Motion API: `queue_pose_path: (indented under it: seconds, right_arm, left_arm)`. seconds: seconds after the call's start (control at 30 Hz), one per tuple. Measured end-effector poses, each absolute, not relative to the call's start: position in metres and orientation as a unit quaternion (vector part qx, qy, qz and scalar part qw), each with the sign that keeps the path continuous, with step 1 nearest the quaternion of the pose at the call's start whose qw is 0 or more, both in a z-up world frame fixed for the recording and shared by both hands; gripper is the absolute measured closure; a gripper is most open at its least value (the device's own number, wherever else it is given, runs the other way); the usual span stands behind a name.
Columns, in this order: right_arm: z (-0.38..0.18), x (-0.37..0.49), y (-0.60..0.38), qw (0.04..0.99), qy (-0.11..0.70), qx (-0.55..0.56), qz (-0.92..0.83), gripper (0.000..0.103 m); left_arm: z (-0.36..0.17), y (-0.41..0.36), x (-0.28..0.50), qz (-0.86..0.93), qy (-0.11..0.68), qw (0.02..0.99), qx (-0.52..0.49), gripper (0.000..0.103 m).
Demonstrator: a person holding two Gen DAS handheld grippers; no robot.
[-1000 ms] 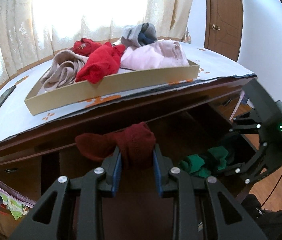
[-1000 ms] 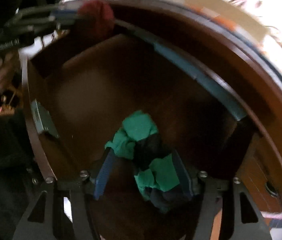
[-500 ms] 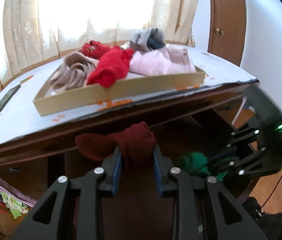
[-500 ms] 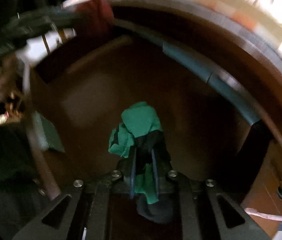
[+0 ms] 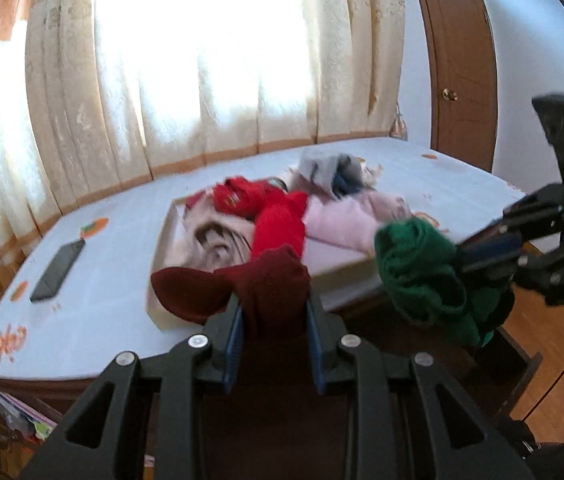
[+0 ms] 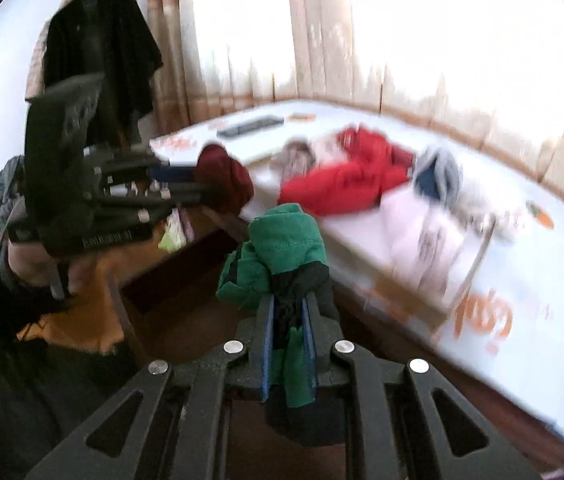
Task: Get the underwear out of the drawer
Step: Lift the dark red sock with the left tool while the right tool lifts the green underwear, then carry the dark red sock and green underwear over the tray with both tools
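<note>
Above the tabletop edge point(image 5: 82, 368), laden claws point(image 5: 274, 312)

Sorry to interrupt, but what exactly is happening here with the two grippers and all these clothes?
A person is lifting underwear out of a drawer. The left gripper is shut on a maroon piece, the right gripper on a green and black piece. Both are held up near the cardboard tray of clothes on the tabletop.

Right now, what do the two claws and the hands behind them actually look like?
Both are matte black plastic with triangular cut-outs, silver screw heads and blue pads on the fingers. The left claw body shows blurred white lettering in the right wrist view, and a bare hand with a dark sleeve grips it. The right claw matches it.
</note>
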State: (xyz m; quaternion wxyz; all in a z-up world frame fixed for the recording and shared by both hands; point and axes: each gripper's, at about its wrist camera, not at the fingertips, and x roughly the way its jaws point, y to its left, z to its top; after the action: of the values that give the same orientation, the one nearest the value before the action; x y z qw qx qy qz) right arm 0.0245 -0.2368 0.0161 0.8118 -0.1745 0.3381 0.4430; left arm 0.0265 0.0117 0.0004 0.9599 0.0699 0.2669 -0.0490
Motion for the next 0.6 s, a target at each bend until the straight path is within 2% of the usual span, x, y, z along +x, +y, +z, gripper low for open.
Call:
queue_pose_path:
  seconds: [0.33,0.6]
  right_arm:
    - [0.071,0.059,-0.197,0.84,0.279,-0.159,0.437,0.089]
    - [0.081,0.105,-0.18,0.858,0.278,-0.132,0.41,0.089]
  left_arm:
    - [0.037,0.026,0.068,-0.031,0.248,0.964,0.091,0.077]
    - [0.046,0.035,0.108,-0.021,0.25,0.963,0.098,0.077]
